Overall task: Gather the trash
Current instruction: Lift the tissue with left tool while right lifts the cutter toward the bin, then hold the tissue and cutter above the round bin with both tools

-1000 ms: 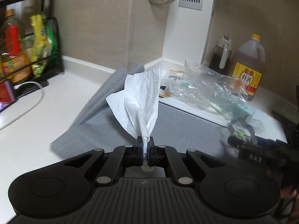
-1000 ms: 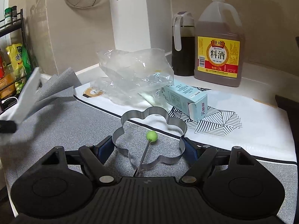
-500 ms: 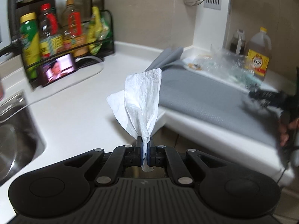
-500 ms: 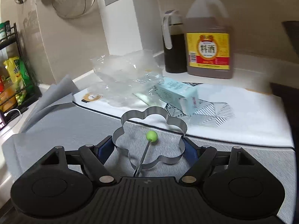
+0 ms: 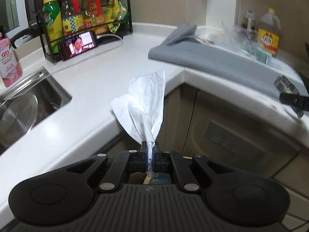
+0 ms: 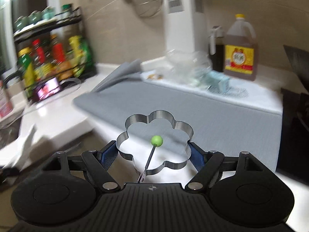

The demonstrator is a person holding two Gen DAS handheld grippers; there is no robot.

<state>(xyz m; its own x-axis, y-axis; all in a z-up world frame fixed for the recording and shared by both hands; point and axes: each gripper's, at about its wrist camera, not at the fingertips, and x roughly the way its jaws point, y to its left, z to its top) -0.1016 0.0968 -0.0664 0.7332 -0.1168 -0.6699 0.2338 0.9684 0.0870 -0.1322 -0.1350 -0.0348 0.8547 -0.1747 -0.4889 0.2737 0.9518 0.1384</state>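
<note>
Left gripper [image 5: 150,150]: matte black plastic body w/ ribbed top plate, small logo mark at its front edge. Two round flat housings, one on either side of the plate. Linkage arms angle fwd to the fingers, silver round rivets at the pivots. Finger pads blue.

Right gripper [image 6: 153,152]: same build, black, ribbed plate w/ small cross-in-circle mark at front centre, round side housings, silver rivets, blue ribbed pads [image 6: 108,153] on black fingers.
</note>
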